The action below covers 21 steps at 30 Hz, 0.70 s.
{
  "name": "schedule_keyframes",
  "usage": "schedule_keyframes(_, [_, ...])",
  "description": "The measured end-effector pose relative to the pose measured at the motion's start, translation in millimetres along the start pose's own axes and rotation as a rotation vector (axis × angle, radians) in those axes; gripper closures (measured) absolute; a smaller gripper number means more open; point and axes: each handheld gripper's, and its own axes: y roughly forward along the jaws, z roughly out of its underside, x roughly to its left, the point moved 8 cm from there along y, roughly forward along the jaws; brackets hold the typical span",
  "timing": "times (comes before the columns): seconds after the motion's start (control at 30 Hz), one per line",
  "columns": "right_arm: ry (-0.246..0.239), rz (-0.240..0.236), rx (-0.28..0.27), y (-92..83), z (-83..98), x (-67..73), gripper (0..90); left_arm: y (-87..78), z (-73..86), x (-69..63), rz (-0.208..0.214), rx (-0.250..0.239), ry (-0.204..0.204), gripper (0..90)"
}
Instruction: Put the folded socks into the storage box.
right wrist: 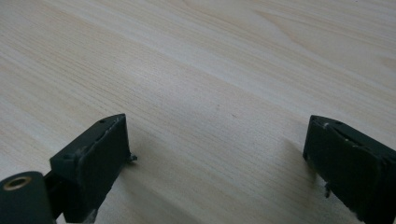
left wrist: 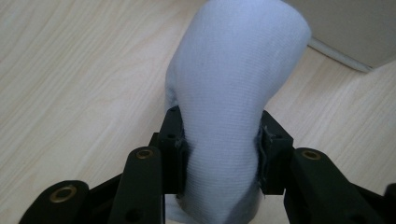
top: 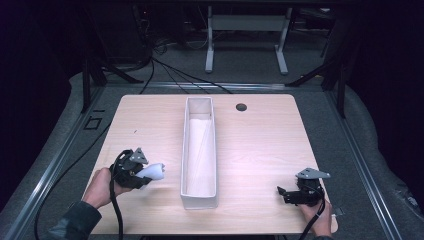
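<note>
A white rolled sock (top: 152, 171) sits in my left gripper (top: 141, 177) at the table's front left, a little left of the box. In the left gripper view the jaws press on both sides of the sock (left wrist: 229, 88), which bulges out above them, so my left gripper (left wrist: 219, 149) is shut on it. A long narrow white box (top: 200, 150) runs front to back along the middle of the table, open on top, with white cloth inside. My right gripper (top: 285, 192) rests near the front right corner, jaws wide apart over bare wood (right wrist: 215, 140).
The wooden table (top: 260, 145) has a dark round hole (top: 241, 107) near its back edge. The box wall (left wrist: 355, 32) lies close ahead of the sock. Cables and a desk frame (top: 245, 30) stand on the floor beyond the table.
</note>
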Motion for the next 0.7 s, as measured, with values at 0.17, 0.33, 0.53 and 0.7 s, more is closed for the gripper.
schedule_keyframes(0.17, [-0.001, -0.001, -0.001, 0.2, -0.2, 0.0, 6.6, -11.3, -6.0, 5.6, -0.004, -0.016, 0.000, 61.4])
schedule_keyframes(0.33, [-0.003, -0.002, 0.008, -0.2, 0.1, -0.1, 6.5, -26.2, -16.5, 10.8, -0.012, -0.030, 0.012, 61.4])
schedule_keyframes(0.53, [-0.003, -0.002, 0.009, -0.2, 0.1, -0.1, 6.5, -37.6, -27.4, 12.1, -0.018, -0.037, 0.033, 61.4])
schedule_keyframes(0.7, [-0.003, -0.002, 0.008, -0.2, 0.0, -0.1, 6.5, -45.6, -36.6, 12.3, -0.022, -0.039, 0.053, 61.4])
